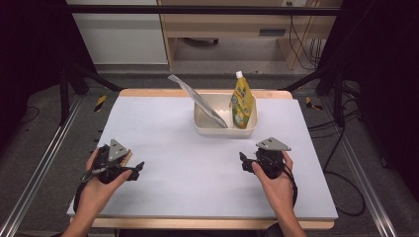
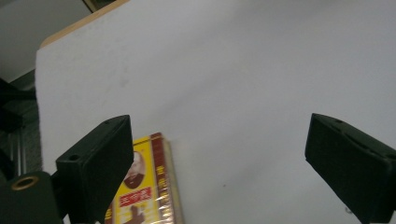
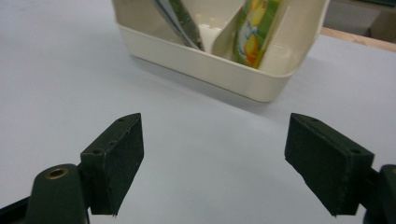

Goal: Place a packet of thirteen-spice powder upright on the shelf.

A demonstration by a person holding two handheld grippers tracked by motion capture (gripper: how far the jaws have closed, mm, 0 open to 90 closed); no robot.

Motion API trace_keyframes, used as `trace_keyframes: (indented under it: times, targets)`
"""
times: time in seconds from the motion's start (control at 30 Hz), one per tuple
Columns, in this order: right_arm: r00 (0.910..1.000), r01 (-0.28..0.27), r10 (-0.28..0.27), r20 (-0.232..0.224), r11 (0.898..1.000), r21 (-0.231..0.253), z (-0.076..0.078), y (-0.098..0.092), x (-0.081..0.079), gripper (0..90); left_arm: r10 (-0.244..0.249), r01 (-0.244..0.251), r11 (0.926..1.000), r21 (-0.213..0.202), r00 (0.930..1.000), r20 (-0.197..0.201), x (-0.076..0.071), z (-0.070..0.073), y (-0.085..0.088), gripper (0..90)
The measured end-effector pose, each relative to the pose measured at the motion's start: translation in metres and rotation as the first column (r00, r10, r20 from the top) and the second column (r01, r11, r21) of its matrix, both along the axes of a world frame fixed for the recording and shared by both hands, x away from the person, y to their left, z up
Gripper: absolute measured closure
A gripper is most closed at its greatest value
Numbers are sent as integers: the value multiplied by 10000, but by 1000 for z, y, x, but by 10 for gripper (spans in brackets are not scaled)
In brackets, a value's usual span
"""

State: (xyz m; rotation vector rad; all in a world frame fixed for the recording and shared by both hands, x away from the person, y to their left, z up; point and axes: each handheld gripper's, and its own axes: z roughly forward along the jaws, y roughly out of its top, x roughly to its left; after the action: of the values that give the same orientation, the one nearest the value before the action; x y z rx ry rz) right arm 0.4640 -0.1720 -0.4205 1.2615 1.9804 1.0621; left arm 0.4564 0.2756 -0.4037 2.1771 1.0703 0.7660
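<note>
Left claw open, yellow packet half hidden behind jaw, cropped

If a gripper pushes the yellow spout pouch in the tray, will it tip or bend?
The yellow spout pouch stands tall and leans on the cream tray wall, so it would probably tip. It looks soft, likely bending under pressure.

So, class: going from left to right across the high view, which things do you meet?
Left gripper → silver pouch → yellow pouch → right gripper.
</note>
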Motion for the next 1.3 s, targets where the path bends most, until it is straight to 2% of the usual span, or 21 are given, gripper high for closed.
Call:
trace_keyframes:
  times: [0.07,0.17,0.23,0.3,0.37,0.43,0.53,0.57,0.67,0.7,0.73,0.8,0.87,0.9,1.0,1.1,1.2,1.3]
  targets:
    - [9994,-344,344,-10,9991,-235,-2,3,-2,198,106,-98,9996,248,9994,-333,6,8,4,78]
    - [9967,-792,800,112,9950,-606,-6,6,-2,206,364,-331,9988,353,9945,-984,17,18,12,78]
    - [9942,-988,1028,319,9891,-1087,-9,7,-4,214,627,-556,9970,535,9880,-1413,23,23,16,78]
    - [9915,-1078,1163,588,9856,-1306,-10,6,-4,217,781,-691,9961,555,9801,-1824,27,26,19,79]
    - [9888,-1132,1251,818,9840,-1376,-12,5,-6,231,969,-902,9952,388,9663,-2386,31,28,22,79]
    - [9869,-1197,1352,882,9795,-1617,-15,6,-7,231,1156,-1080,9933,418,9478,-2972,33,29,24,81]
    - [9850,-1343,1511,838,9746,-1791,-16,10,-9,223,1403,-1197,9897,786,9203,-3651,36,26,27,93]
    - [9838,-1397,1570,869,9741,-1776,-16,12,-10,222,1433,-1169,9890,904,9082,-3932,37,25,28,97]
    - [9832,-1435,1607,865,9736,-1777,-15,15,-11,217,1524,-1043,9855,1336,8906,-4284,38,20,31,101]
    - [9829,-1457,1631,851,9727,-1808,-15,15,-11,214,1547,-966,9840,1499,8806,-4479,39,17,32,101]
    - [9836,-1455,1622,794,9722,-1833,-15,15,-12,211,1577,-951,9831,1567,8746,-4586,39,15,33,100]
    - [9843,-1427,1592,758,9718,-1877,-16,15,-11,210,1661,-988,9814,1649,8675,-4688,41,12,36,100]
    - [9853,-1384,1542,731,9727,-1863,-16,15,-11,209,1762,-1106,9809,1600,8540,-4896,44,8,40,101]
    - [9859,-1362,1514,705,9731,-1856,-16,15,-11,209,1793,-1151,9808,1573,8493,-4966,45,7,41,101]
    - [9862,-1390,1532,623,9720,-1894,-17,15,-10,206,1937,-1327,9795,1517,8280,-5261,49,-1,45,112]
    - [9872,-1389,1511,517,9721,-1890,-18,16,-10,205,2244,-1544,9728,1727,8131,-5371,53,-11,48,119]
    - [9869,-1413,1534,507,9715,-1901,-18,17,-11,204,2332,-1622,9711,1749,8007,-5518,56,-16,50,139]
    - [9864,-1459,1576,474,9705,-1920,-18,18,-11,203,2422,-1674,9688,1827,7952,-5559,56,-19,52,156]
